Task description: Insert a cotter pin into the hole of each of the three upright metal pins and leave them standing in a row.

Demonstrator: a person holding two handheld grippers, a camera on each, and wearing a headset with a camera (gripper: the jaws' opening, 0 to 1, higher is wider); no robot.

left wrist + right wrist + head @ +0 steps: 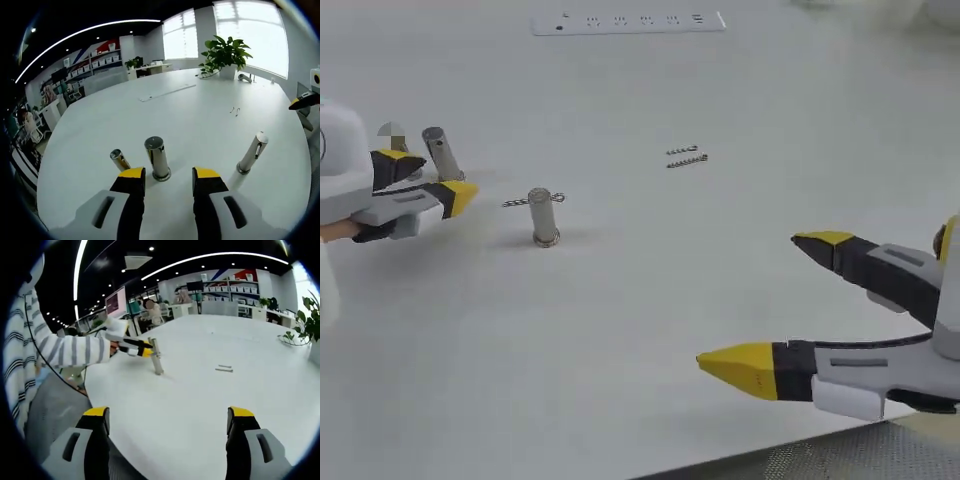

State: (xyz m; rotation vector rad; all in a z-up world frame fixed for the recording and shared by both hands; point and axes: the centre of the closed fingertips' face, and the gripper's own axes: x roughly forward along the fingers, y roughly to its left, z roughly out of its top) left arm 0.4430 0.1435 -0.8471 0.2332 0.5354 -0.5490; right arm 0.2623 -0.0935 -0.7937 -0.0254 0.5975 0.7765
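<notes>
Right gripper (pixel 748 300) nearest: jaws wide, empty, over bare counter (pixel 620 380). Left gripper (pixel 168 174): jaws part-open, nothing held, upright metal pin (pixel 157 157) just ahead between tips. Second bare pin (pixel 119 159) just beside. Third pin (pixel 542 215) already carries cotter pin (pixel 532 200). Two loose cotter pins (pixel 686 156) well apart. Risk: off-centre closing tips pin; outer jaw knocks neighbour

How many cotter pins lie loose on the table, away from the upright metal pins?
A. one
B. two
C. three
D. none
B: two loose cotter pins lie side by side on the white table, apart from the metal pin that already carries one through its hole.
</notes>
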